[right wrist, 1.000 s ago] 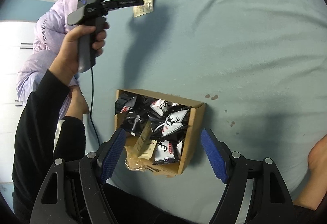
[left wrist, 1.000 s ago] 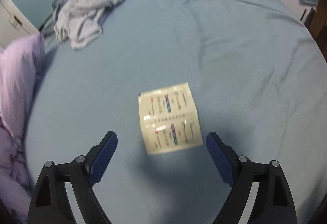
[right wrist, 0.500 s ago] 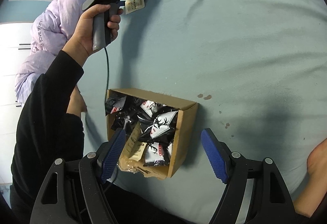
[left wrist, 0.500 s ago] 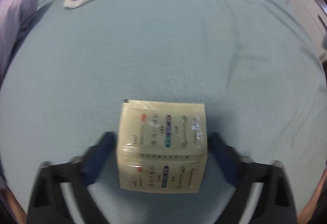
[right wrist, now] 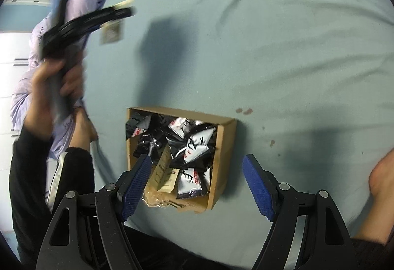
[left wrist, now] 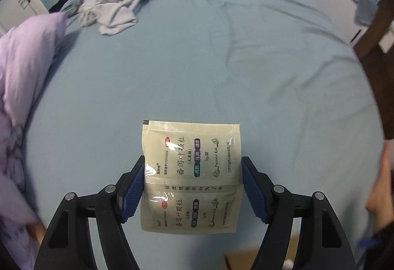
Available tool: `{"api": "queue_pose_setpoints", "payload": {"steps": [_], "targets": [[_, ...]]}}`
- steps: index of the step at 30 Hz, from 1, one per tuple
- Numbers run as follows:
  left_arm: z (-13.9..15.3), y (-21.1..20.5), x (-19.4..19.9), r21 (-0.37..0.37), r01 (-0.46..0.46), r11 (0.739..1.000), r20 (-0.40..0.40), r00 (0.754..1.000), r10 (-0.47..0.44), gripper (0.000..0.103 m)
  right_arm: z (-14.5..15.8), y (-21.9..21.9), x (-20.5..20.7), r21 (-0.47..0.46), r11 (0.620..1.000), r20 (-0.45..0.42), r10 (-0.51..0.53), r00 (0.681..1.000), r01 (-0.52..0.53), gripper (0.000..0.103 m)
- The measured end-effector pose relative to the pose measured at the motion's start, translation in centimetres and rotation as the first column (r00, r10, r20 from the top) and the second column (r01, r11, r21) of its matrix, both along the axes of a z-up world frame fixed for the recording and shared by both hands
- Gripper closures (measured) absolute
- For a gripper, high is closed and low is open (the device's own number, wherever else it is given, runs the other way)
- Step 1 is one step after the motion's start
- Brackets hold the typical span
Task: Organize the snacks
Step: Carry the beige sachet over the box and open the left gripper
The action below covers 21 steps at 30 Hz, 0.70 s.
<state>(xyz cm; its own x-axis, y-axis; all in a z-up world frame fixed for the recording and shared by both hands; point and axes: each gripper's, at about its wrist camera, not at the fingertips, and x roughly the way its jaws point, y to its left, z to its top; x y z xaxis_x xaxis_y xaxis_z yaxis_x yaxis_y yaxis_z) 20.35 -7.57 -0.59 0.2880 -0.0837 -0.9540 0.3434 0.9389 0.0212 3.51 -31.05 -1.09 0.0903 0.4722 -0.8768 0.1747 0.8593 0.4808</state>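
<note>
A pale twin sachet with printed text stands upright between the blue pads of my left gripper. Its jaws are closing and the pads press on the sachet's two side edges. In the right wrist view the same sachet hangs blurred above the bed under the left gripper, which a hand holds. My right gripper hovers open over a cardboard box holding several black-and-white snack packets. Nothing is between its fingers.
The blue bed sheet fills both views. A purple duvet lies at the left and a heap of grey clothes at the far left. A bare foot rests right of the box. White cabinets stand behind.
The left gripper came down over the sachet lying on the bed, closed on it and lifted it off the sheet, swinging nearer the box. The right gripper stayed put.
</note>
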Motion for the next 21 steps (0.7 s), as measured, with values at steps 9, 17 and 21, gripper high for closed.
{"api": "queue_pose_setpoints", "payload": {"steps": [9, 17, 21], "targets": [[3.3, 1.8, -12.6, -0.029, 0.124, 0.992, 0.014, 0.992, -0.124, 0.029, -0.3, 2.7, -1.2, -0.083, 0.995, -0.029, -0.05, 0.998, 0.047, 0.027], [3.7, -0.6, -19.3, -0.072, 0.29, 0.954, 0.074, 0.956, -0.284, 0.029, -0.8, 5.4, -1.7, -0.167, 0.986, -0.059, -0.028, 0.998, 0.018, 0.027], [3.8, -1.6, -21.5, -0.105, 0.354, 0.929, 0.061, 0.935, -0.349, 0.029, -0.2, 5.9, -1.7, -0.164, 0.986, -0.051, -0.025, 0.998, 0.017, 0.027]]}}
